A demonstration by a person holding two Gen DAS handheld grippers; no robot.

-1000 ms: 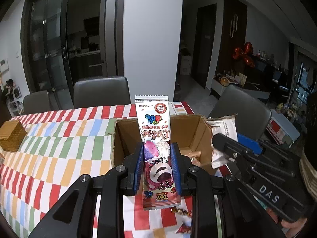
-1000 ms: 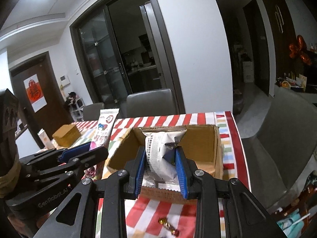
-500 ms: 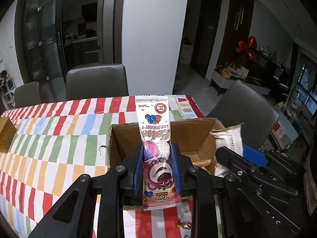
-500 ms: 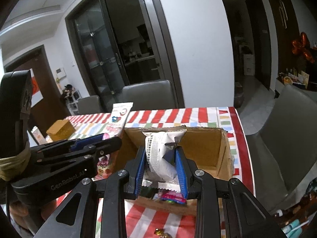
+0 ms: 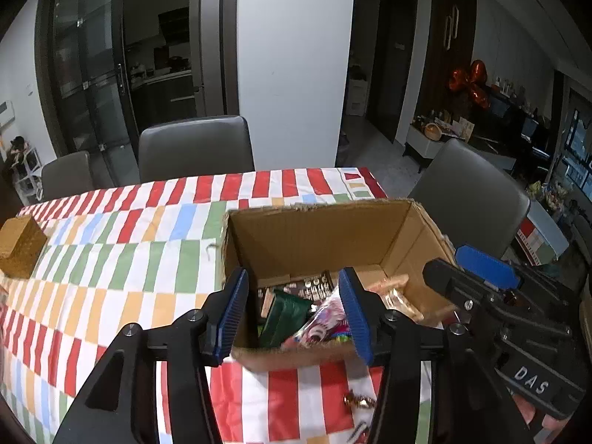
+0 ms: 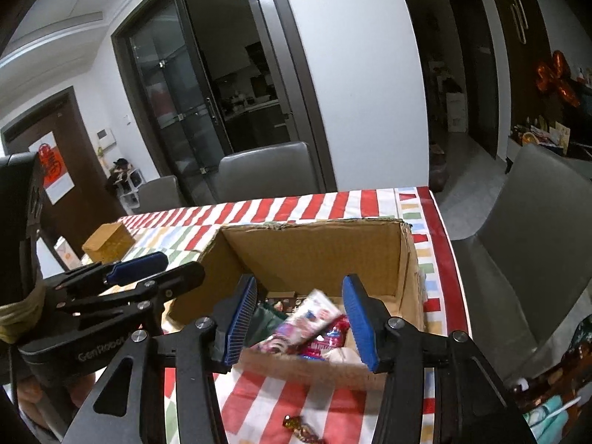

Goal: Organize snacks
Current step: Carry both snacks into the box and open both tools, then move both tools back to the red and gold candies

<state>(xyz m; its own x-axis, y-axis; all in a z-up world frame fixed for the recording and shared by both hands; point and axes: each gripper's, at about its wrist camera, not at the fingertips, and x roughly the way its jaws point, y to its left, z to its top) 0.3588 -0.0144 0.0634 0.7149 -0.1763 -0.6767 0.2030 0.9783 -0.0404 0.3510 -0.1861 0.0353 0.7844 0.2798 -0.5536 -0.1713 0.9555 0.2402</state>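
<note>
1. The left gripper [image 5: 294, 309] hangs over the near edge of the cardboard box [image 5: 314, 236], its jaws just opened and holding nothing.
2. The right gripper [image 6: 301, 320] hangs beside it, its jaws also just opened, nothing between the pads.
3. A pink snack packet [image 6: 301, 320], blurred, perhaps mid-fall, lies among other wrappers in the box, below and beyond the fingertips.
4. One wrapped candy [image 6: 298, 425] sits on the striped tablecloth [image 5: 122, 259] under the fingers.

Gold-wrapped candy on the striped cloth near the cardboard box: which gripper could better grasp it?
Probably right. The gold-wrapped candy lies centred below the right gripper; under the left gripper it sits off-centre. Both jaws have just been opening, empty.
</note>
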